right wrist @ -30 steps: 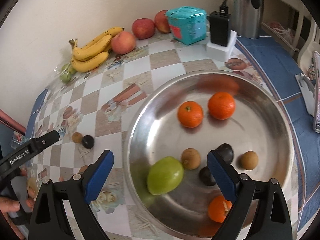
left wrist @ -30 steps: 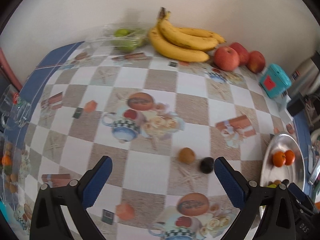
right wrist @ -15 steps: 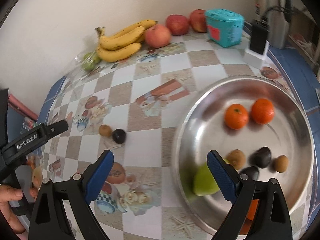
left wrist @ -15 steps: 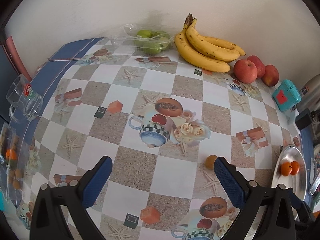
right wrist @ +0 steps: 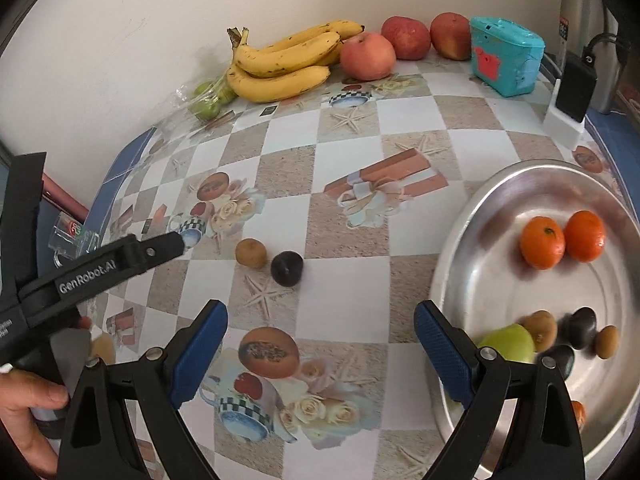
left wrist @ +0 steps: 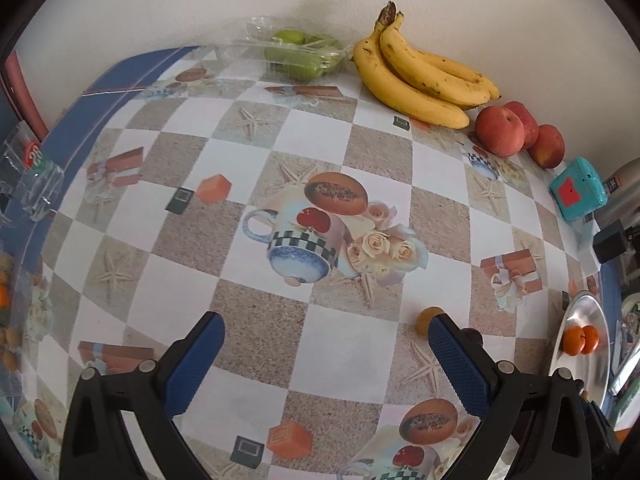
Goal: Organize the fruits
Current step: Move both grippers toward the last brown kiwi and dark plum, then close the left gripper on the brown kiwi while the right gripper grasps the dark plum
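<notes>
— Fruits on the table, where do they lie?

— Two small ones are loose on the checkered tablecloth [right wrist: 352, 276]: a brown kiwi [right wrist: 251, 253] and a dark plum [right wrist: 286, 268], just beside each other. In the left wrist view the kiwi [left wrist: 425, 320] shows beside the inner edge of one blue finger, and the plum is mostly hidden behind that finger.

— And the metal tray?

— The metal tray [right wrist: 472, 236] holds two oranges [right wrist: 560, 242], a green apple [right wrist: 508, 343], more kiwis and dark plums. The lower fruits look blurred.

— Grippers, how do they stand?

— The right gripper [right wrist: 320, 344] is spread wide with nothing between its fingers, above the cloth between the loose pair and the tray. The left gripper [left wrist: 326, 354] is also wide apart and holds nothing.

— What lies by the wall?

— Bananas [right wrist: 284, 66], three red apples [right wrist: 404, 46], a bag of green fruit [left wrist: 302, 54] and a turquoise box [right wrist: 506, 56].
</notes>
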A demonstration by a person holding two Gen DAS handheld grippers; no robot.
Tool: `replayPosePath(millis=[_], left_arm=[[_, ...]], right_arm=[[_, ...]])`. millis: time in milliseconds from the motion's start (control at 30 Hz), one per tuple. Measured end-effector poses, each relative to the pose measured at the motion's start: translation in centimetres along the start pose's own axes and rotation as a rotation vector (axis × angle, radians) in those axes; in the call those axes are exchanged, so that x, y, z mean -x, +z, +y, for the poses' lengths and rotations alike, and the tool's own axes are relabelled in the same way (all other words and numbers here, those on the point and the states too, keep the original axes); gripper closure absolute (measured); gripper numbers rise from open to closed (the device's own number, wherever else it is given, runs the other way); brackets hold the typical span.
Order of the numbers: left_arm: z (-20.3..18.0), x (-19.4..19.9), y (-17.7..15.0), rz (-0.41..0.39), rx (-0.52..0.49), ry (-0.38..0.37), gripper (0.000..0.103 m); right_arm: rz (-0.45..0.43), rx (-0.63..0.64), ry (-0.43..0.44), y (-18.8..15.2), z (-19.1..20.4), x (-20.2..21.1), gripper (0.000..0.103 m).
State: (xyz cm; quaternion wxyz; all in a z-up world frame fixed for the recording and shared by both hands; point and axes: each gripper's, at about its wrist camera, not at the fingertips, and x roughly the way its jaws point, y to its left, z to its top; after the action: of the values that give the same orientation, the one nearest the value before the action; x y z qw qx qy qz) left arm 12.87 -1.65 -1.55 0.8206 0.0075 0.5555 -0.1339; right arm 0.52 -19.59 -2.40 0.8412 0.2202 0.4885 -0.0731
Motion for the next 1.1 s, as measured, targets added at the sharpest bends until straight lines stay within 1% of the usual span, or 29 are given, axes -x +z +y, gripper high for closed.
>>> replayPosePath(millis=[133,433,600,733,867,933,1000,1067,1100], left_arm=[[-0.1,-0.6,0.2,0.004,0.004,-0.013,0.000],[-0.2,-2.2,0.4,0.020,0.013,-0.030,0.000],[-0.1,-3.0,0.5,0.030,0.024,-0.037,0.000],[0.0,-3.2,0.4,0.031,0.034,-0.040,0.000],[0.1,-3.0,0.5,0.020,0.044,-0.044,0.000],[0.2,-3.0,0.5,0.016,0.043,-0.047,0.000],[0.1,-3.1,0.5,0.021,0.039,-0.054,0.000],[-0.1,-3.2,0.4,0.027,0.034,-0.064,0.000],[-0.3,-3.3,0.4,0.031,0.031,-0.071,0.000]], right_arm=[[0.004,0.006,0.003,0.3,0.6,-0.7,0.008],[0.043,0.016,-0.003,0.7,1.3,-3.4,0.008],[0.063,0.033,-0.026,0.7,1.2,-4.8,0.009],[0.059,0.087,-0.073,0.8,1.8,-5.4,0.009],[0.053,0.104,-0.087,0.8,2.1,-5.6,0.009],[0.046,0.127,-0.105,0.8,2.3,-5.7,0.013],[0.038,0.147,-0.118,0.7,2.6,-5.7,0.021],[0.032,0.165,-0.123,0.8,2.8,-5.7,0.036],[0.030,0.172,-0.118,0.8,3.0,-5.7,0.039]])
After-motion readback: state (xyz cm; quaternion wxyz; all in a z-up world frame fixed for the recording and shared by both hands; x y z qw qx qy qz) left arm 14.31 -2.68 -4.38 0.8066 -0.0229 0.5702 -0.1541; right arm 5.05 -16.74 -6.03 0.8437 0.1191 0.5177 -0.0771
